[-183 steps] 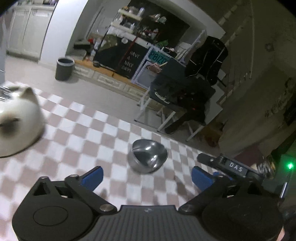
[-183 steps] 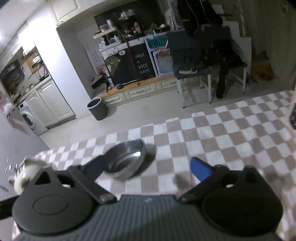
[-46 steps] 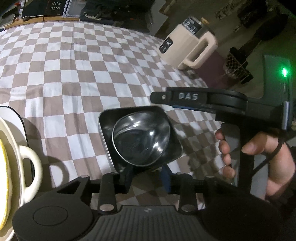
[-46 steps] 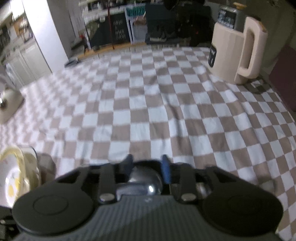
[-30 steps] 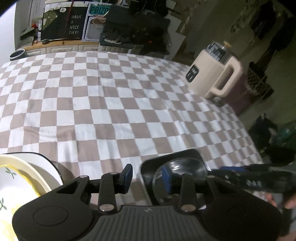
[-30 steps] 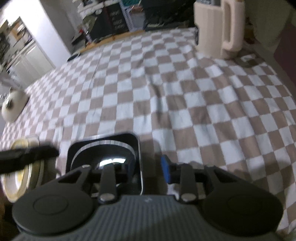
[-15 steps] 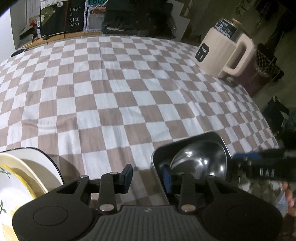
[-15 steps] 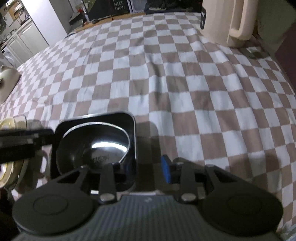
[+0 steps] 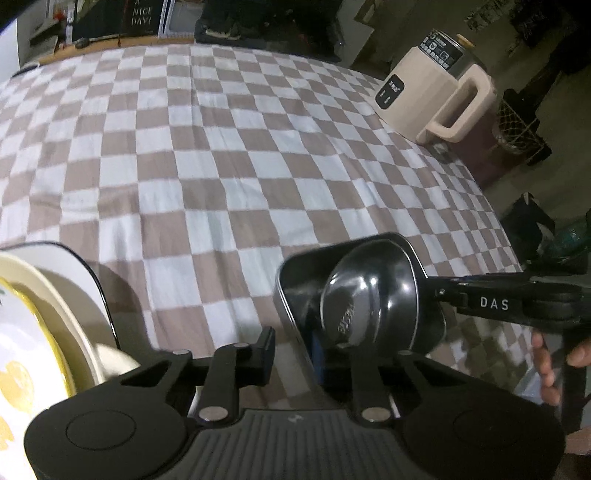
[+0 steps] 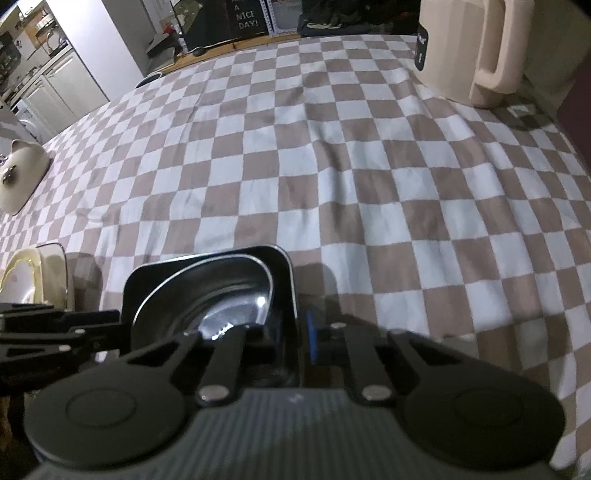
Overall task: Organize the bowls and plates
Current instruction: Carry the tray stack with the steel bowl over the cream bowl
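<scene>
Checkered cloth covers the table (image 9: 229, 155). Nearest, one round steel bowl (image 9: 369, 310) sits in one dark square tray (image 10: 288, 280), both grippers' jaws pinching its walls: left gripper (image 9: 291, 349) closing, right gripper (image 10: 301, 341) clamped. Stacked plates (image 9: 44, 332) sit left; one kettle (image 9: 432, 96) stands across open cloth.

White letters "DAS" stand on the black right gripper (image 9: 436, 291). A black chalkboard sign (image 10: 246, 16) beyond the table reads "A NICE DAY!". The steel bowl's stamp is unreadable.
</scene>
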Demonstrator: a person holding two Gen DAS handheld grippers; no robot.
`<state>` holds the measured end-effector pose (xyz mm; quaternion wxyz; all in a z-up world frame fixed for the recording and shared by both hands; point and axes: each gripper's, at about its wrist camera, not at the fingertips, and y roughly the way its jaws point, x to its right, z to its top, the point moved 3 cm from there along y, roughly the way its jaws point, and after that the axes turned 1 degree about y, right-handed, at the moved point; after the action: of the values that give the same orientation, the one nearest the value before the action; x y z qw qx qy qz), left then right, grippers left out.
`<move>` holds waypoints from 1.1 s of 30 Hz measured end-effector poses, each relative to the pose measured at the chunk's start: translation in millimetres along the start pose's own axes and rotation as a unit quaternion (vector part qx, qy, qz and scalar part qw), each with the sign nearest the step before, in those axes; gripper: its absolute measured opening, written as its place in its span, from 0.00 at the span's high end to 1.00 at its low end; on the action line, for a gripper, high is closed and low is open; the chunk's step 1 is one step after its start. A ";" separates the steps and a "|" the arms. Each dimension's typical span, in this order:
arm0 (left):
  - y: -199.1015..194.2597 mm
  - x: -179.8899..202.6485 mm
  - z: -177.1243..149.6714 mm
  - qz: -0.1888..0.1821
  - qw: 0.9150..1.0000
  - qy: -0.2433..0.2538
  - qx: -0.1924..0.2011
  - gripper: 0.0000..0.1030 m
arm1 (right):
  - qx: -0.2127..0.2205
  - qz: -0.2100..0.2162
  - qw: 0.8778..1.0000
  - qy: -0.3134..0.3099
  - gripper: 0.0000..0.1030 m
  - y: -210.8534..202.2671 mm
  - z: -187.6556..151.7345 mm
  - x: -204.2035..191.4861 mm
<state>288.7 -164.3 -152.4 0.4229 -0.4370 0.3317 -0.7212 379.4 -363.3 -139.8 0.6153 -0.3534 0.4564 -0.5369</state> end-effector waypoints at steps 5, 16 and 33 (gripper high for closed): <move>4.6 2.8 -4.1 -0.010 1.000 -0.003 -0.012 0.83 | -0.003 0.000 1.000 -0.001 0.91 -4.3 -6.9 2.3; 5.8 -0.6 -2.7 -0.019 1.000 -0.018 -0.008 0.88 | -0.004 0.000 1.000 -0.011 0.92 -5.7 -9.1 0.1; -7.4 0.8 4.5 -0.016 0.999 -0.014 0.035 0.90 | 0.027 0.003 0.999 -0.017 0.93 -22.1 -4.7 3.5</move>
<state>290.3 -162.4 -144.1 0.4308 -0.4371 0.2937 -0.7328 367.6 -370.3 -121.6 0.6337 -0.3441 0.4323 -0.5414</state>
